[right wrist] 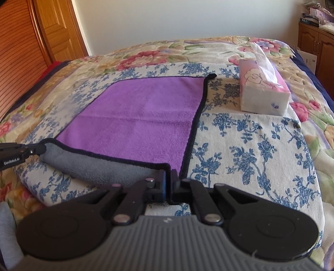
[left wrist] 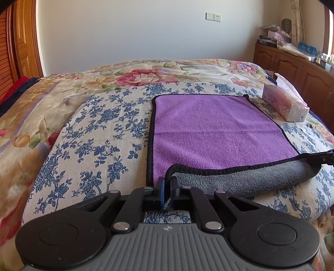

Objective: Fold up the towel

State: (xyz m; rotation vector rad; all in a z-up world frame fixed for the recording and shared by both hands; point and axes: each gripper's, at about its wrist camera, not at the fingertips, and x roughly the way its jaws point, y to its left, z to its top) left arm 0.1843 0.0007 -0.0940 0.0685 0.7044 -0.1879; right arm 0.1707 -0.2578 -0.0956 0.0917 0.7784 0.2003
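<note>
The towel (left wrist: 217, 129) lay on the bed (left wrist: 87, 133), spread over a cream sheet (left wrist: 104, 129) printed with blue flowers, its purple plush face up and a black stitched hem running round it. Its near edge was lifted and curled over, showing a grey fleecy underside (left wrist: 240, 179) rolled into a soft tube. The left gripper (left wrist: 166, 183) had its jaws clenched on the near left corner of that hem; the right gripper (right wrist: 168, 177) gripped the near right corner with jaws likewise closed on the cloth.

The left wrist view took in a pale wall with a switch plate (left wrist: 213, 16), a low wooden cabinet (left wrist: 292, 66) heaped with boxes and packets, and the side of a pink tissue pack (left wrist: 286, 104) just beyond the towel's far right corner. It also caught the tip of the right gripper at the frame's right edge.

The right wrist view showed the tissue pack end-on, a white tissue (right wrist: 263, 56) standing out of its top, and the left gripper's black body at the left edge. A louvred wooden door (right wrist: 18, 62) filled its left side. Beneath the sheet, a quilted blanket (right wrist: 146, 54) carried large pink and gold blooms.
</note>
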